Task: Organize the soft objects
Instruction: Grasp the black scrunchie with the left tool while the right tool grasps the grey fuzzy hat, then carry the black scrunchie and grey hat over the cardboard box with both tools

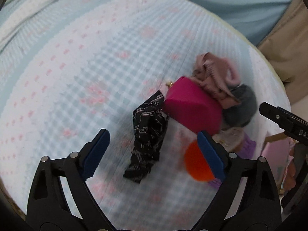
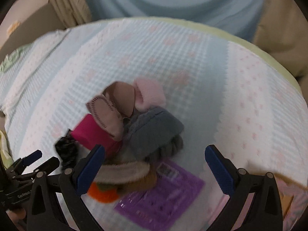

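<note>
Hovering both grippers, left gripper [image 1: 154, 154] and right gripper [image 2: 154, 169], with fingers spread and empty over the soft heap [image 2: 134, 127] mid-bed, we risk snagging the black scarf [image 1: 148, 140] and toppling the pink mitten [image 2: 113, 111].

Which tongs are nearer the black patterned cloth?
Left. The left tongs are open with the black patterned cloth lying between their fingers. The right tongs are open over the pile beside it, the cloth off to their left.
</note>
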A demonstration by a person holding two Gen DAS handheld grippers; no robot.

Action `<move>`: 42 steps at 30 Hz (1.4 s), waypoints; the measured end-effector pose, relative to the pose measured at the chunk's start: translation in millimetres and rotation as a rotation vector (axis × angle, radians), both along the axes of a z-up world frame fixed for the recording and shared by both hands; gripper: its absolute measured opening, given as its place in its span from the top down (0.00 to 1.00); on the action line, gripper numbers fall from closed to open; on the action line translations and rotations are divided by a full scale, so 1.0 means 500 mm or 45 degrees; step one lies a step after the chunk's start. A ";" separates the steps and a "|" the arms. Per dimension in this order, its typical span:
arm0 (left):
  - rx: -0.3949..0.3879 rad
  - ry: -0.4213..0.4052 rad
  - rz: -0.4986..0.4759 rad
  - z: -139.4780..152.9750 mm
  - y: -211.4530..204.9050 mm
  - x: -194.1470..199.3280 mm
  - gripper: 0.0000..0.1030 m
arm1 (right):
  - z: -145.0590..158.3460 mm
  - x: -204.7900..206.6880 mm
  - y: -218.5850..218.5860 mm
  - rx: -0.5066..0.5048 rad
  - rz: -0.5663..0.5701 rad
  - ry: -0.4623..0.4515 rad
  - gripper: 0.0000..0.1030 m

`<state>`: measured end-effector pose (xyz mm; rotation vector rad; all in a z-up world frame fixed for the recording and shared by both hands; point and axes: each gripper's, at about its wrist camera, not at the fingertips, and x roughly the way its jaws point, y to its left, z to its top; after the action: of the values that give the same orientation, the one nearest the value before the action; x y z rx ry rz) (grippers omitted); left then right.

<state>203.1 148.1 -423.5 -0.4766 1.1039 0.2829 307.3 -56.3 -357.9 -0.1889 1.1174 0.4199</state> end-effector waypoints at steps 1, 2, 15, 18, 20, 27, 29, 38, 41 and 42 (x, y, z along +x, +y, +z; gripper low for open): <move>-0.007 0.012 0.000 -0.014 0.001 0.006 0.15 | -0.017 0.011 0.009 -0.017 0.021 0.008 0.00; -0.010 0.022 -0.002 -0.022 0.000 0.009 0.16 | -0.034 0.021 0.017 -0.029 0.040 0.019 0.00; 0.085 0.141 -0.035 -0.098 -0.019 0.060 0.60 | -0.178 0.100 0.060 -0.079 0.218 0.162 0.33; 0.085 0.144 -0.023 -0.097 -0.016 0.072 0.70 | -0.179 0.103 0.054 -0.053 0.217 0.176 0.43; 0.070 0.137 -0.006 -0.094 -0.010 0.074 0.72 | -0.177 0.104 0.049 -0.035 0.216 0.180 0.48; 0.084 0.107 0.001 -0.064 0.007 0.057 0.74 | -0.158 0.094 0.028 0.006 0.200 0.157 0.59; 0.093 0.090 0.001 -0.044 0.005 0.048 0.74 | -0.148 0.091 0.020 0.017 0.183 0.146 0.60; 0.133 -0.016 -0.005 0.068 -0.015 0.017 0.74 | -0.047 0.057 -0.017 0.061 0.102 0.065 0.60; 0.155 -0.069 -0.010 0.137 -0.024 -0.008 0.74 | 0.015 0.033 -0.021 0.082 0.089 0.016 0.60; 0.163 -0.087 -0.013 0.161 -0.026 -0.012 0.74 | 0.039 0.021 -0.021 0.091 0.082 0.002 0.60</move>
<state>197.1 135.0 -343.1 -0.3639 1.0149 0.3240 317.6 -66.9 -338.6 -0.1620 1.0980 0.5168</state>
